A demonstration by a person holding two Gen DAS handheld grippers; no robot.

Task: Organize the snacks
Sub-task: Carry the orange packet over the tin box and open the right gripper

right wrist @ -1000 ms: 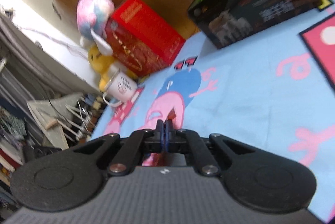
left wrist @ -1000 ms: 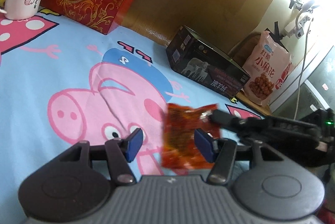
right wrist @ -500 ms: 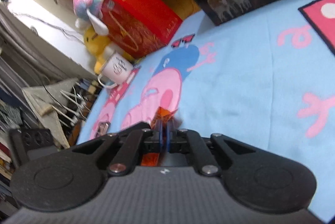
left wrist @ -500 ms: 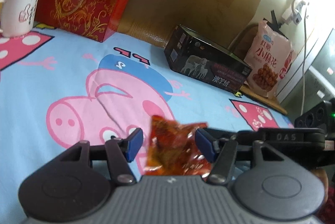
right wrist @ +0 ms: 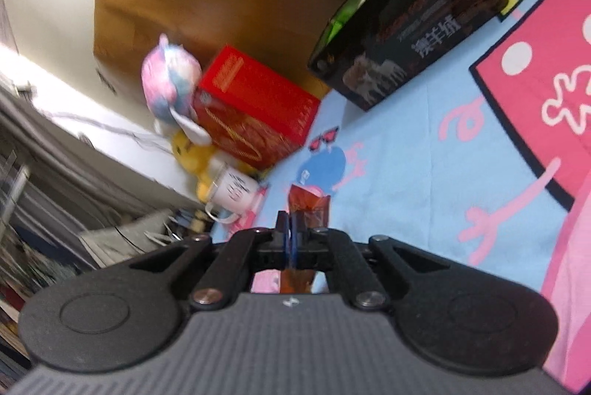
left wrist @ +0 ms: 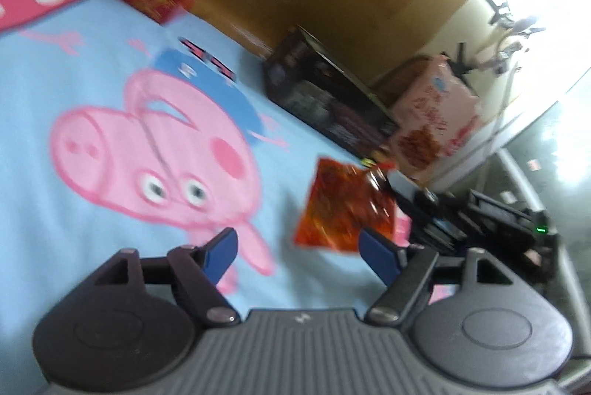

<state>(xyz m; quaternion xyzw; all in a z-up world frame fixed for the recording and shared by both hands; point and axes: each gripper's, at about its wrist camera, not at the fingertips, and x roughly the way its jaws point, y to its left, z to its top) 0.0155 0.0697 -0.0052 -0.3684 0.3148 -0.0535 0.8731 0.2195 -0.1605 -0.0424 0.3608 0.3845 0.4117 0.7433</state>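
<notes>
On the dark box (right wrist: 413,25) ahead of me, seen tilted from my right wrist, large white Chinese characters run along the long face beside a picture of sheep; the first looks like 澳 and the second 羊, the third I cannot settle; a line of reddish Latin capitals above them is too blurred to read; the white mug (right wrist: 236,190) carries dark scribbled marks I cannot make out; from my left wrist the pink snack bag (left wrist: 436,125) shows red characters smeared by motion; gold ornament on the red box (right wrist: 251,110) gives no legible words.
</notes>
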